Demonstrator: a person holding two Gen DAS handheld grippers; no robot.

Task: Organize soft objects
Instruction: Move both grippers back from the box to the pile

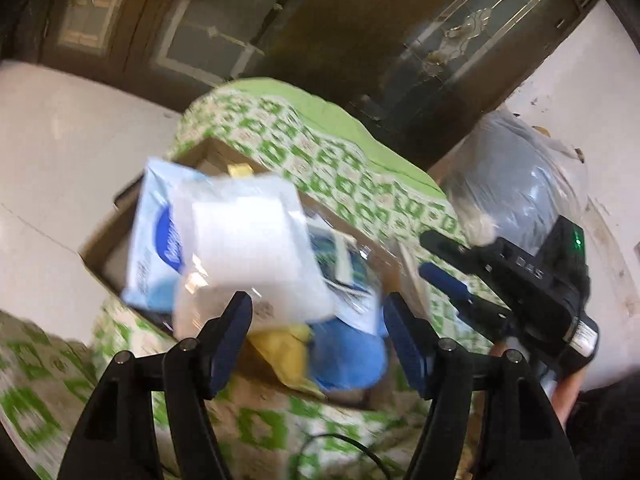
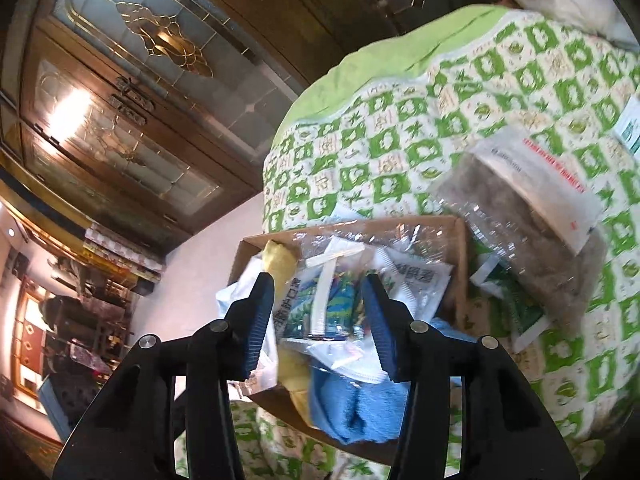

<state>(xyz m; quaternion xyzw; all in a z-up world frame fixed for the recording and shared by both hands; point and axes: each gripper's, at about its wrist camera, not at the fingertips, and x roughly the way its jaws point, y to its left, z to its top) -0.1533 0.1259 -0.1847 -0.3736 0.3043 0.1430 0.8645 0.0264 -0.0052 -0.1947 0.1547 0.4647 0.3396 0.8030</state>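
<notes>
- Your left gripper (image 1: 318, 312) has its jaws spread wide, pinching nothing; a glossy clear plastic packet (image 1: 248, 240) lies blurred just beyond them.
- Your right gripper (image 2: 320, 320) is parted too, around crinkly sachets (image 2: 320, 300), pads not pressing.
- Soft goods fill the cardboard box (image 2: 460, 248) on the green-checked quilt (image 2: 400, 140): a fluffy blue cloth (image 2: 360, 408) and a yellow cloth (image 2: 280, 260).

A bed (image 2: 460, 120) in a green-and-white patterned cover is carrying an open cardboard box (image 2: 460, 240). Just beside the box, a clear bag of grey stuffing (image 2: 532, 248) is lying on the cover, with a green-and-white packet (image 2: 516, 312) partly under it.
</notes>
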